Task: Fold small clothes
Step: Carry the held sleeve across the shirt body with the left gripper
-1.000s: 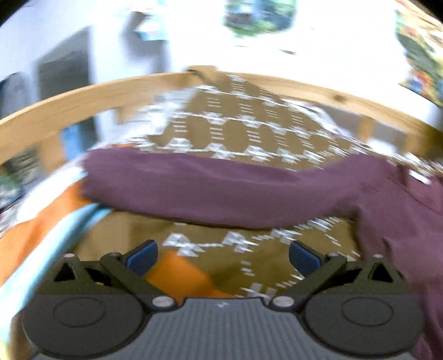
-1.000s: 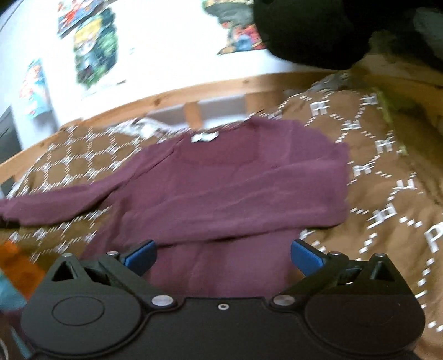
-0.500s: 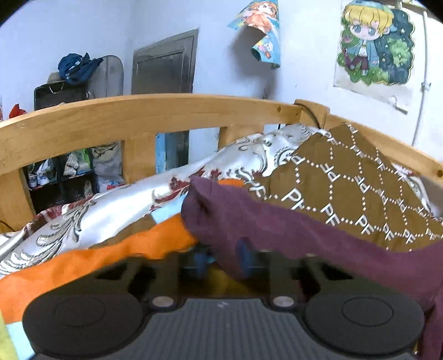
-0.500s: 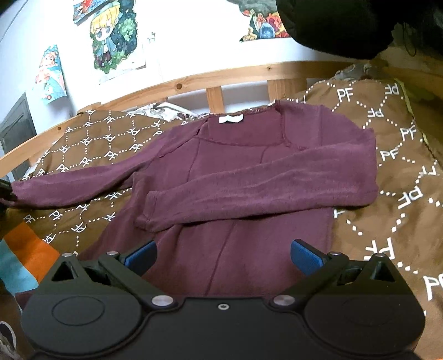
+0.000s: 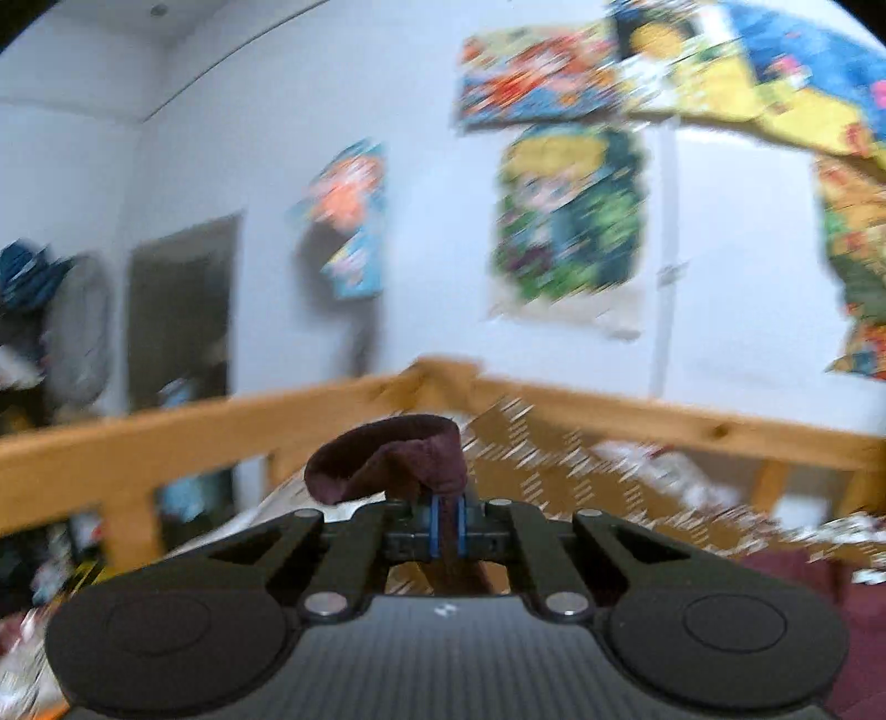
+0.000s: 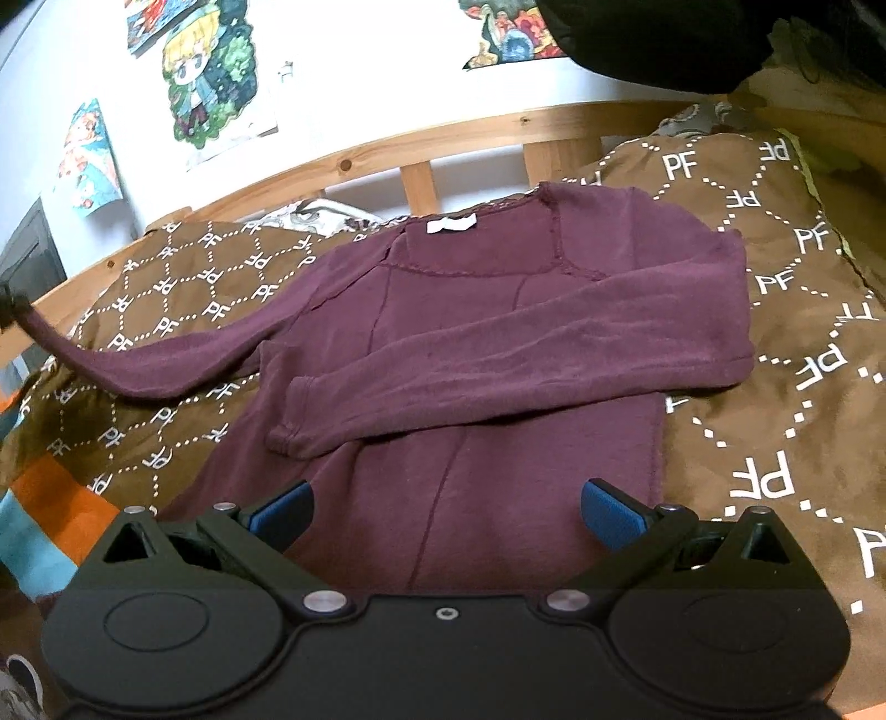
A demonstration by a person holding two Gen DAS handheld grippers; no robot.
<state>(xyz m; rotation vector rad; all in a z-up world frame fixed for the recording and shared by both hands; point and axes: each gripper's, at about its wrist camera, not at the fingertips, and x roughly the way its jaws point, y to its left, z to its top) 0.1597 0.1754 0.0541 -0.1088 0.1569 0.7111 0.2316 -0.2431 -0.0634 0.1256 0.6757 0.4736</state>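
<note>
A maroon long-sleeved sweater [image 6: 470,343] lies flat on a brown patterned blanket [image 6: 786,387], its right sleeve folded across the chest. My left gripper [image 5: 447,523] is shut on the cuff [image 5: 387,462] of the other sleeve and holds it raised above the bed. In the right wrist view that sleeve [image 6: 166,360] stretches up to the far left edge. My right gripper [image 6: 446,512] is open and empty, hovering over the sweater's lower hem.
A wooden bed rail [image 6: 443,144] runs along the far side, and it also shows in the left wrist view [image 5: 692,426]. Posters [image 5: 570,221] hang on the white wall. An orange and blue cloth [image 6: 44,509] lies at the bed's left. A dark garment [image 6: 664,39] hangs at upper right.
My left gripper closed on the sleeve cuff and lifted it off the bed, its view swinging up toward the wall. My right gripper stayed open over the hem.
</note>
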